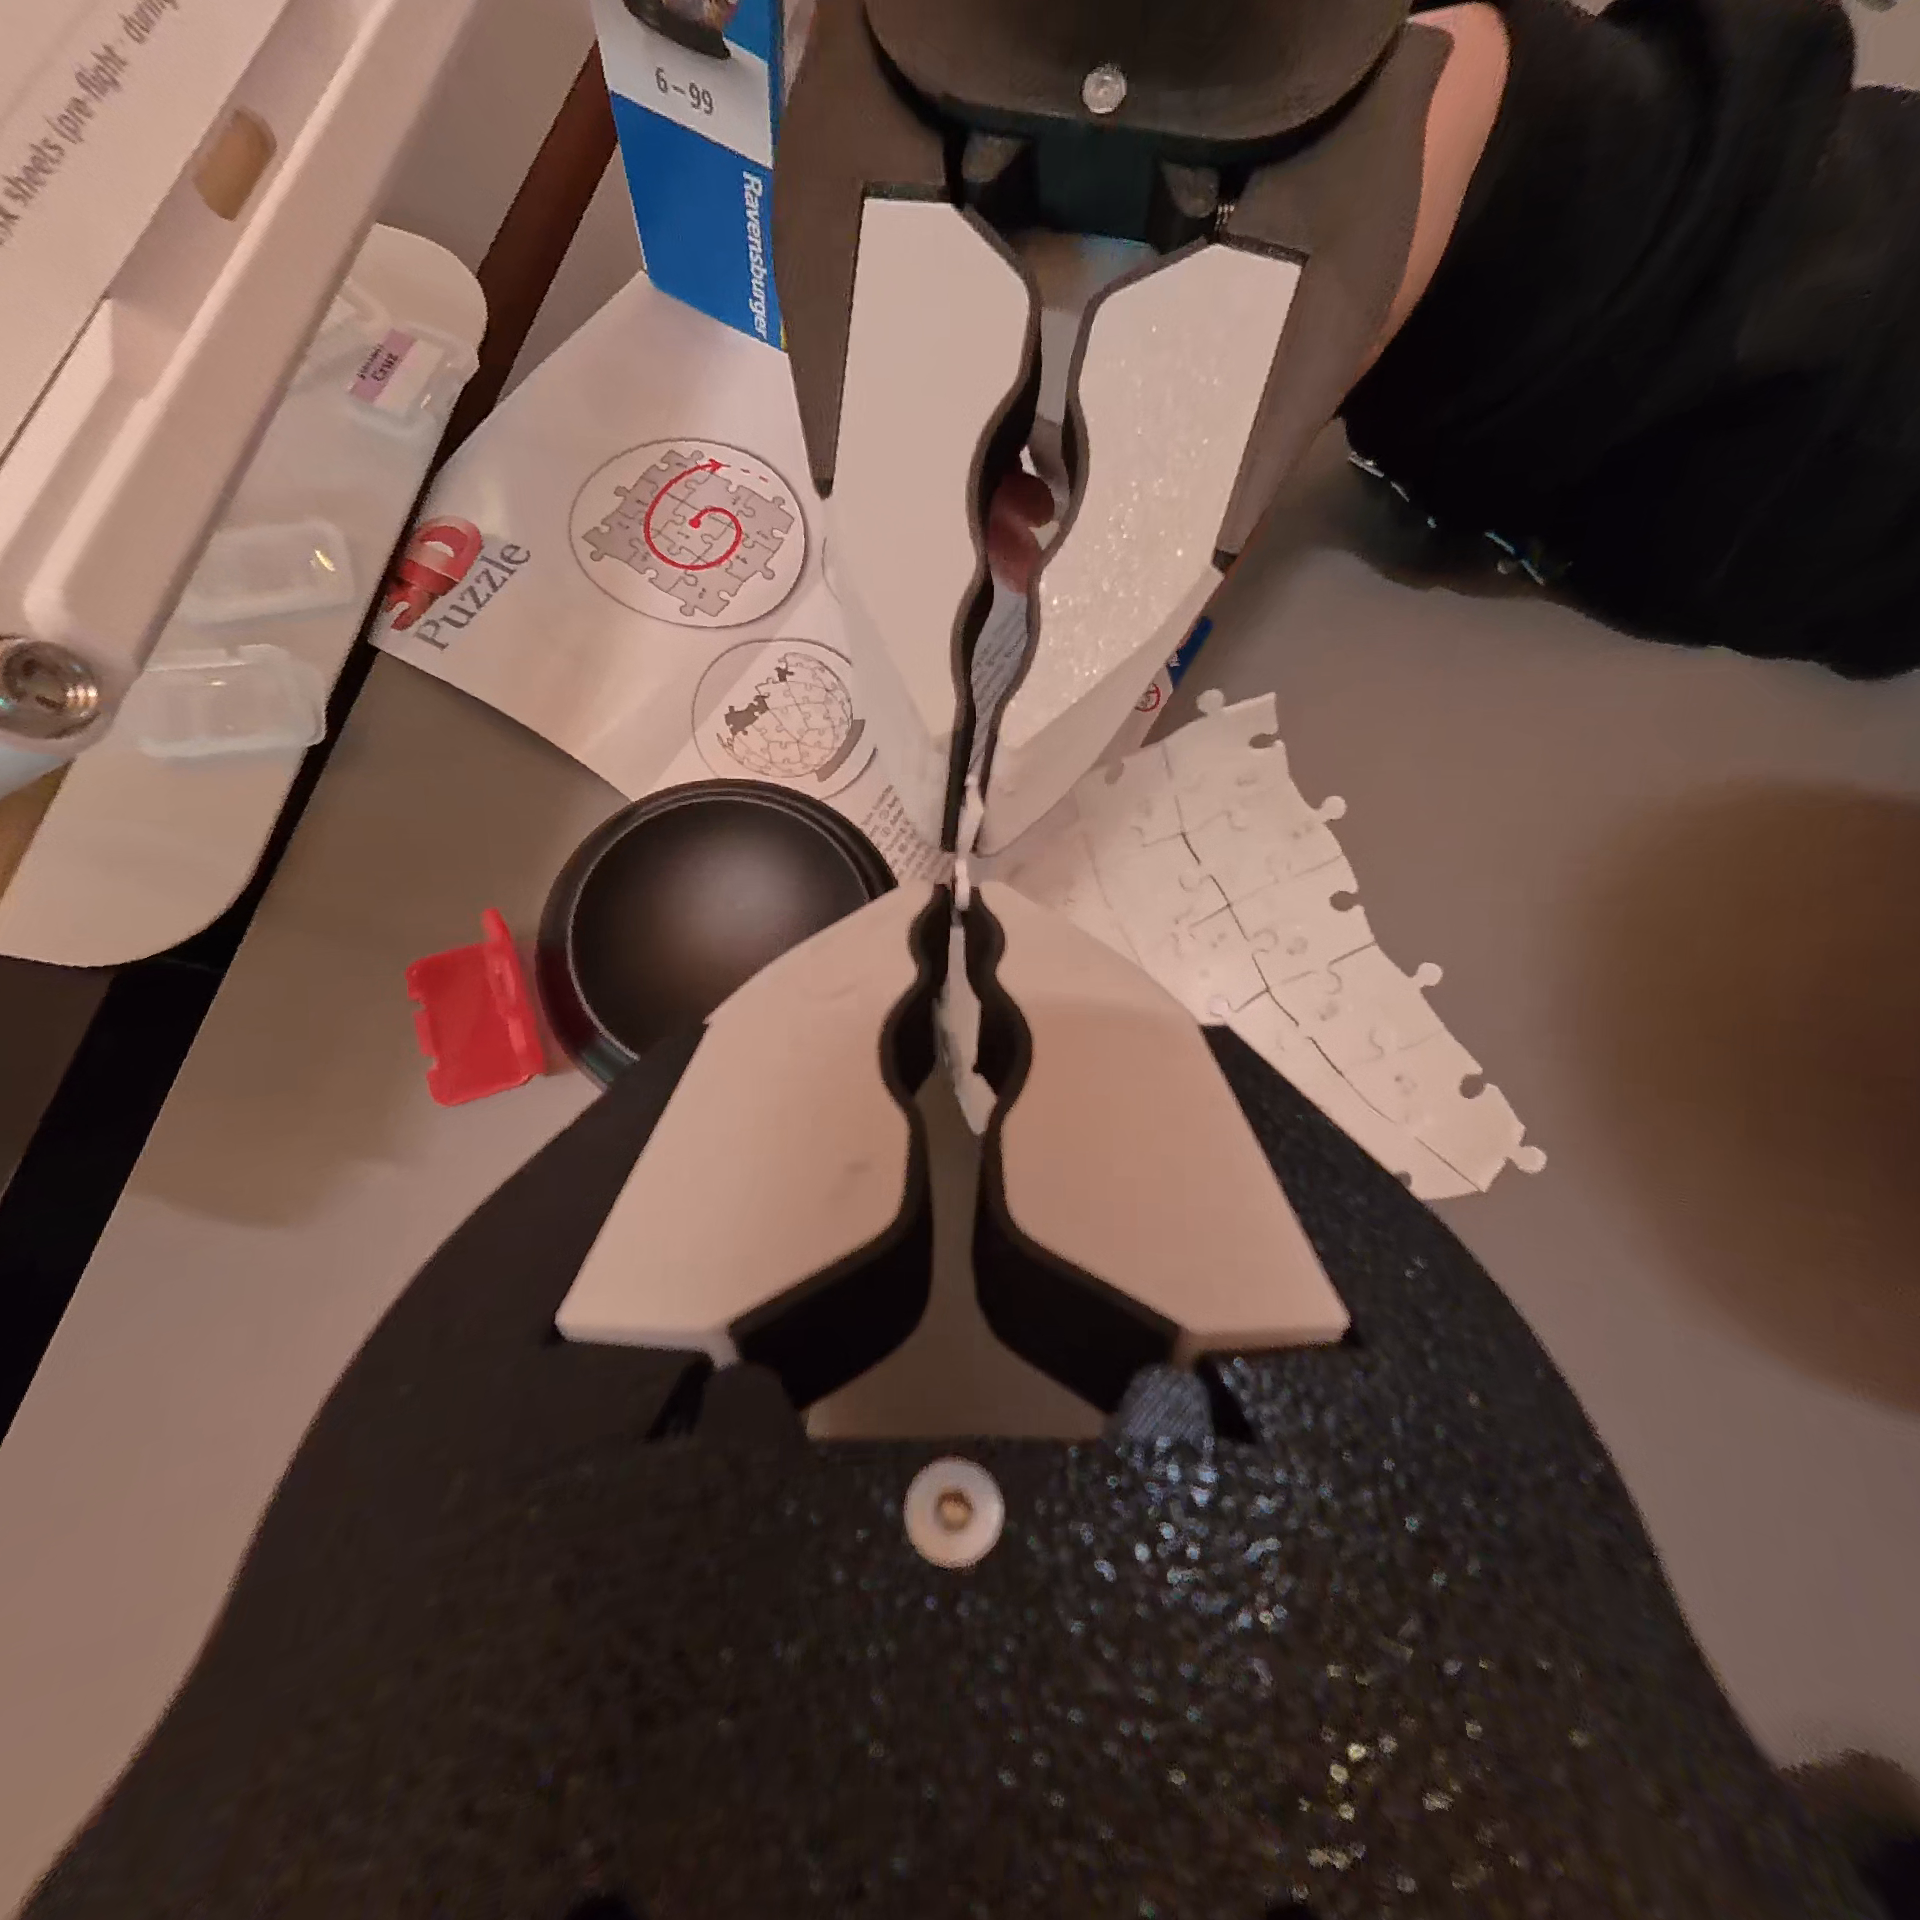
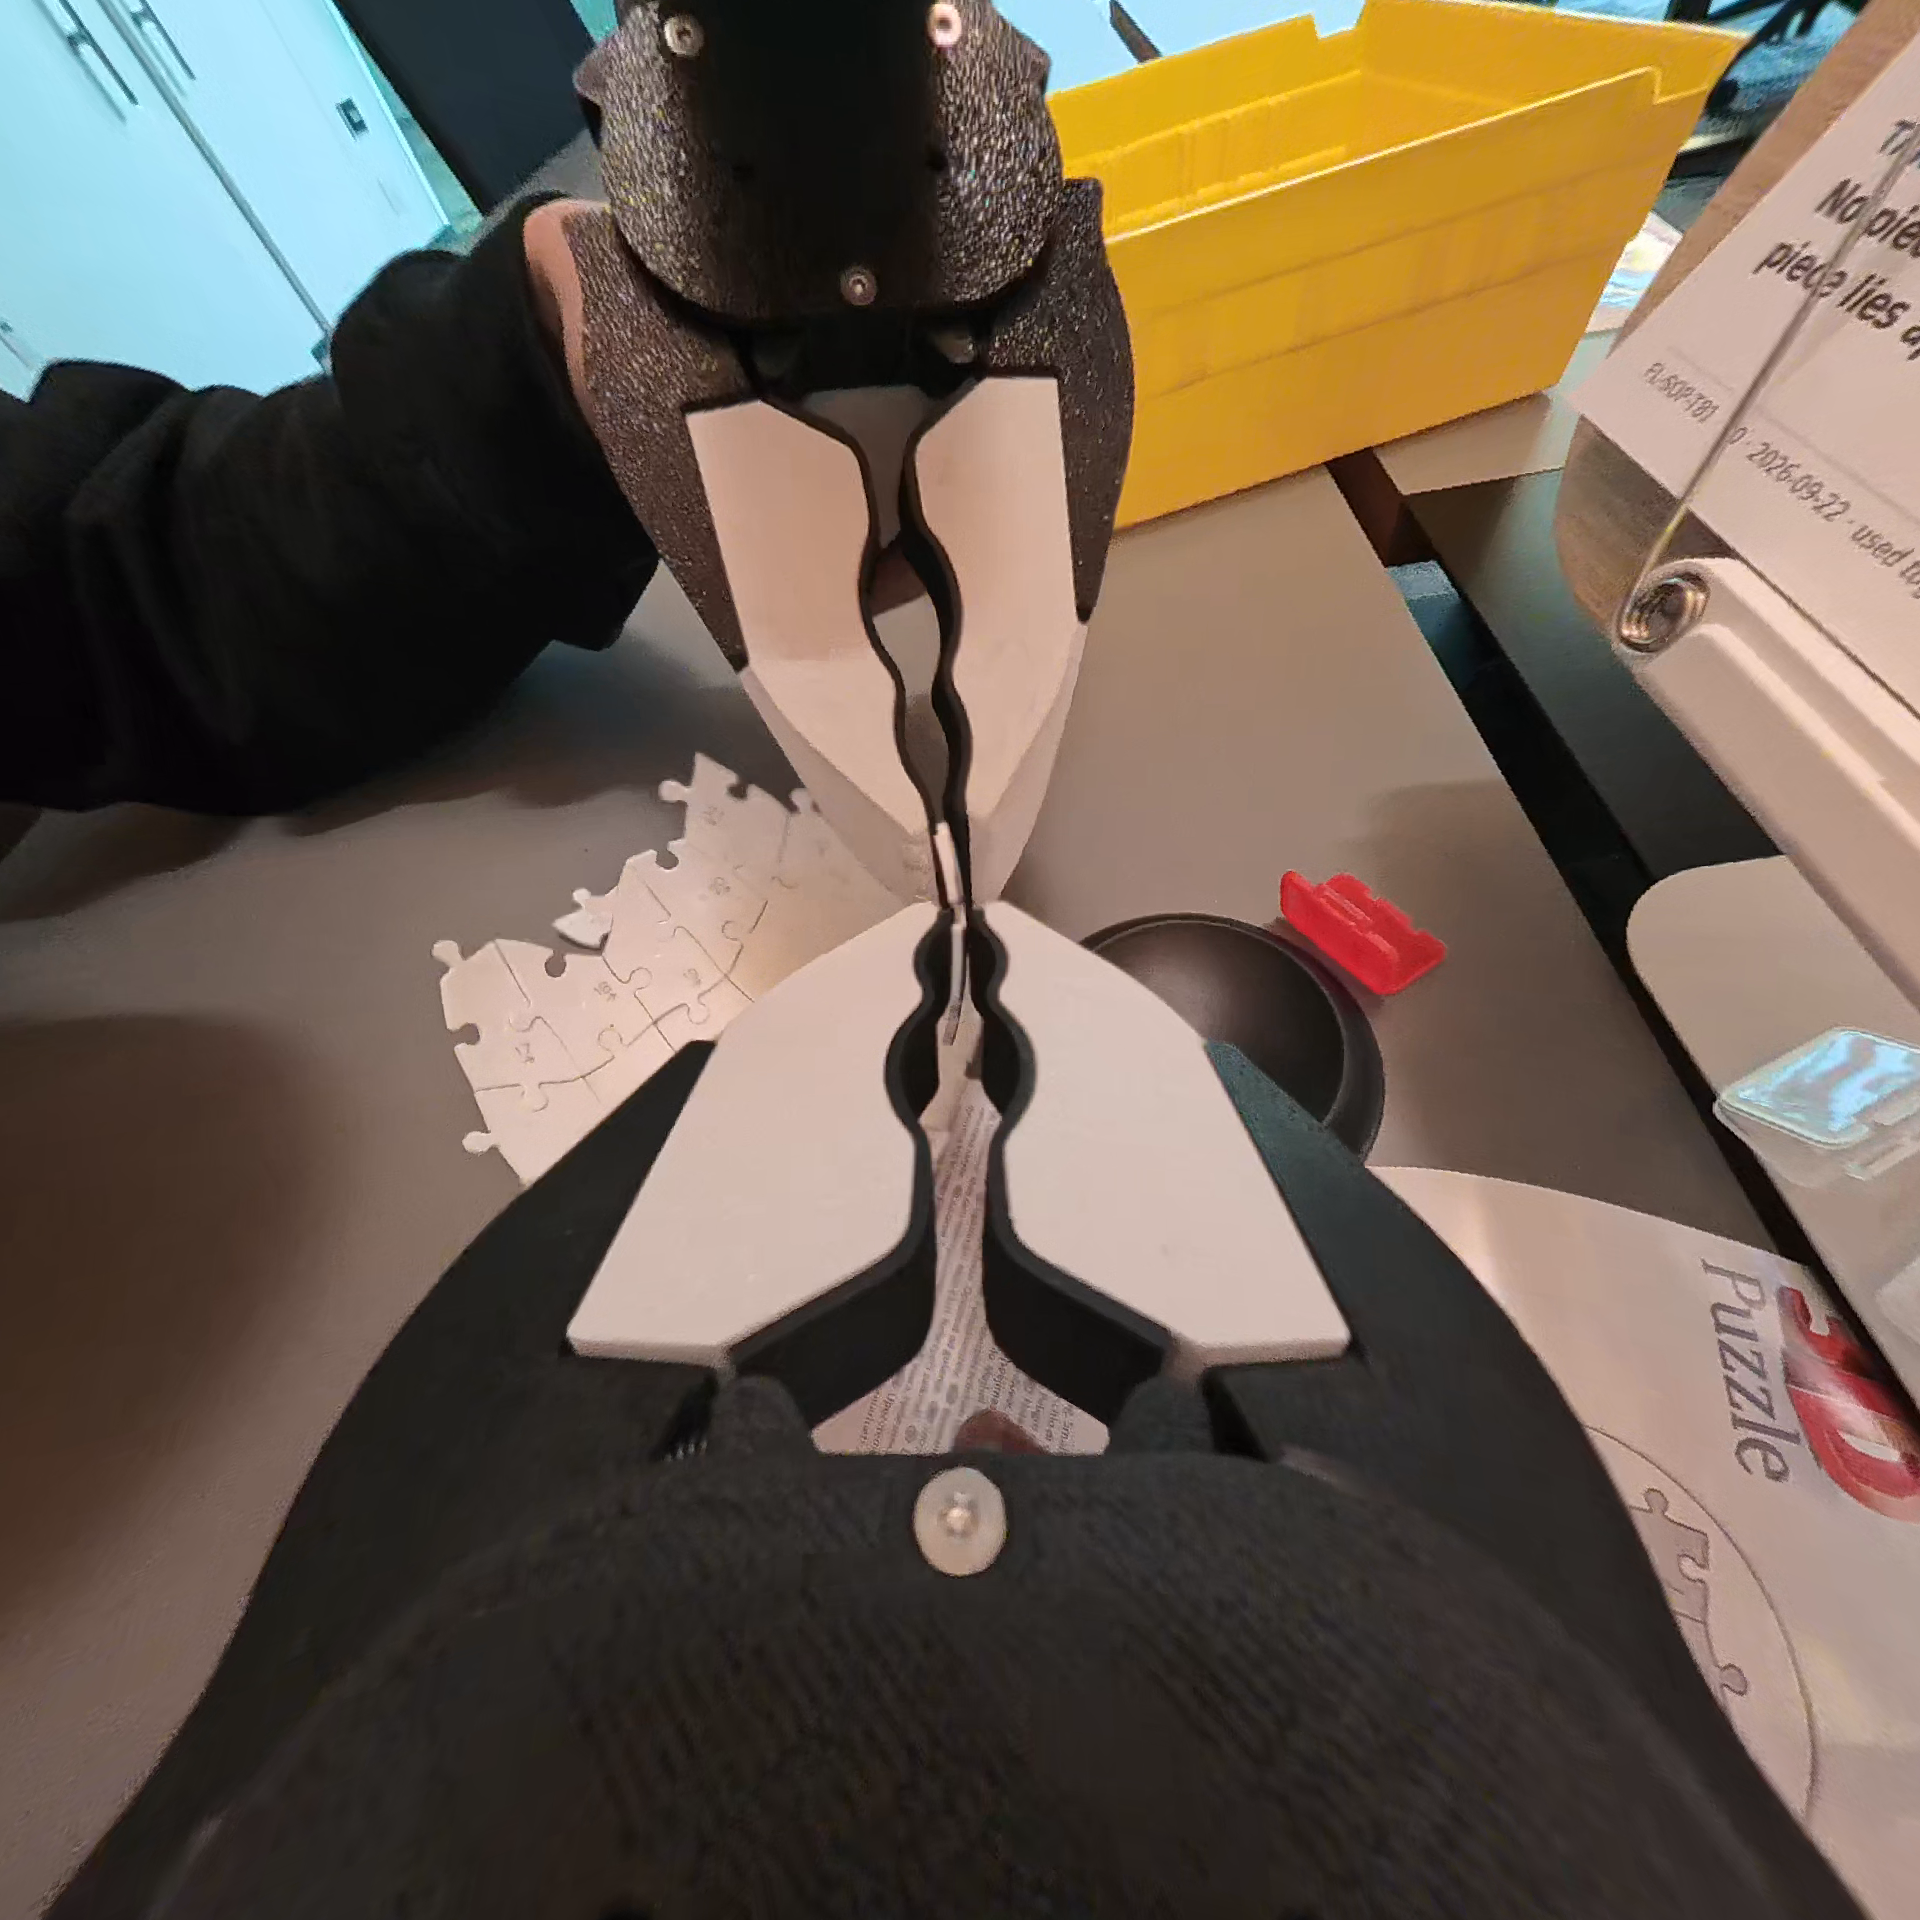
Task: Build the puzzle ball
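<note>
My left gripper is shut on a thin white puzzle piece seen edge-on between its pads. My right gripper is shut on another white puzzle piece. The two grippers point at each other, tip to tip, a little above the table; the right one shows at the top of the left wrist view, the left one at the top of the right wrist view. The two pieces meet between the tips; I cannot tell whether they interlock. A curved strip of joined white pieces lies on the grey table beside the tips.
A black bowl-shaped stand and a red clip sit close by. An instruction sheet, a blue box, a yellow bin, clear plastic cases and a white sign holder ring the area. My left and right fingertips are right by each other.
</note>
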A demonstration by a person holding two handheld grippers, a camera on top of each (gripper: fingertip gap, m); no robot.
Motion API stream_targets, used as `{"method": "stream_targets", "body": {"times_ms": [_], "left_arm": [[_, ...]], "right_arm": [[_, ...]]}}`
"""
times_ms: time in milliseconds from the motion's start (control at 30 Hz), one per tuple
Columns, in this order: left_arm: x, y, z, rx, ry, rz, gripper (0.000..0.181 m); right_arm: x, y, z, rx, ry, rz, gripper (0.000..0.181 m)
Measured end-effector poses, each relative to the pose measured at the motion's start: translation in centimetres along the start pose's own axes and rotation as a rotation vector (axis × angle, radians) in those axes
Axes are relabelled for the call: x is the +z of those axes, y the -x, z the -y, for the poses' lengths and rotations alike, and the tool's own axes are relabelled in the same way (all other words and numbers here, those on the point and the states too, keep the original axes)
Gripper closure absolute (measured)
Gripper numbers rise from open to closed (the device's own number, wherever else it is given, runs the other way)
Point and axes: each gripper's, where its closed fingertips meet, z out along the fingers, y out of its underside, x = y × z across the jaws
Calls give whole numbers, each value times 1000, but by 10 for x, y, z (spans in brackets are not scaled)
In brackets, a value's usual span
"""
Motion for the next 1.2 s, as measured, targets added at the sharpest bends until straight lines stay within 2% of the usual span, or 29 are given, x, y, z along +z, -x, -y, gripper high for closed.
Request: {"method": "stream_targets", "body": {"times_ms": [300, 433, 500, 733, 1200], "left_arm": [[-2, 3, -1, -19, -6, 7, 179], [-7, 3, -10, -83, 33, -11, 160], [-8, 6, -18, -60, 75, 10, 161], [-2, 9, -22, -27, 118, 55, 172], [2, 9, -21, -27, 117, 50, 180]], "right_arm": [[5, -2, -4, -19, 43, -1, 179], [9, -5, -5, -14, 42, -11, 179], [9, -6, -6, -13, 47, -12, 179], [9, -4, -6, -42, 53, -9, 179], [12, -4, -8, -49, 85, -17, 179]]}}
